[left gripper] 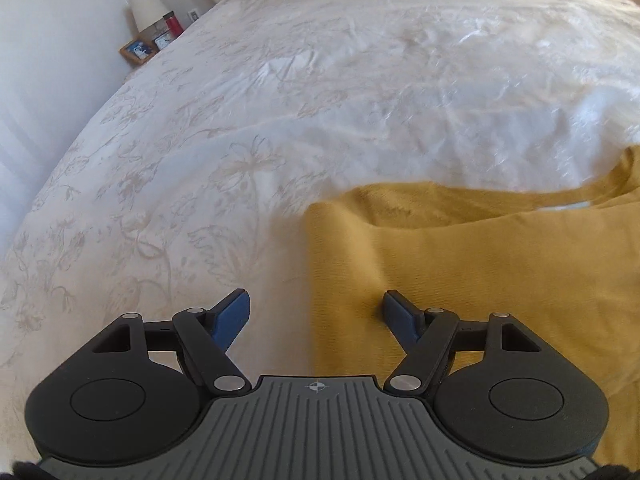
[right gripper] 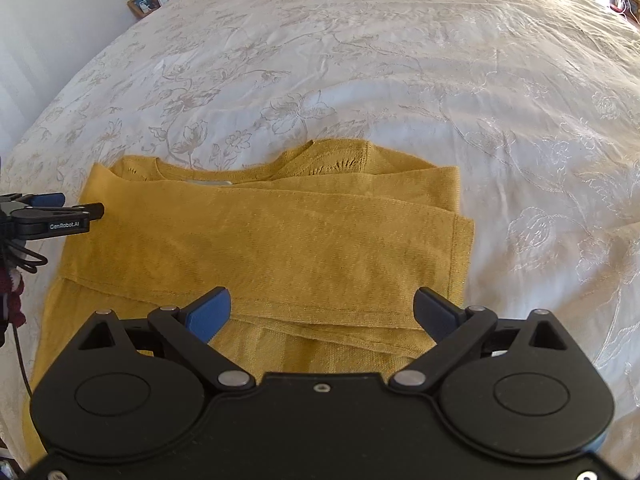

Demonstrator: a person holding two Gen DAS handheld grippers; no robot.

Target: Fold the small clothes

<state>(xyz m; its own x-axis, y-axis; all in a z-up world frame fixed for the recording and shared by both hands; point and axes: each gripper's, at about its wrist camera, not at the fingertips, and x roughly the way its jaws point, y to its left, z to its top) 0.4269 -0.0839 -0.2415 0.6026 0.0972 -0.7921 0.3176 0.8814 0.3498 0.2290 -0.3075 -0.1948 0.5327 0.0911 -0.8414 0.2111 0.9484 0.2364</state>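
While both pairs of blue-padded fingers are spread wide with nothing held between them, a mustard-yellow knit top is seen lying flat on a white bedspread embroidered with pale flowers. In the right wrist view the garment fills the middle and lower part of the frame, its neckline toward 12 o'clock, and both sleeves are laid across the body so that layered edges show near 5 o'clock. The right gripper is positioned over the lower part of the top, its fingers apart above the fabric. The left gripper is seen at 9 o'clock in that view, at the garment's left edge near the shoulder. In the left wrist view the left gripper straddles that edge: one finger is over bare bedspread, the other over the yellow top. A lamp, a red container and a framed photo are visible at 11 o'clock beside the bed.
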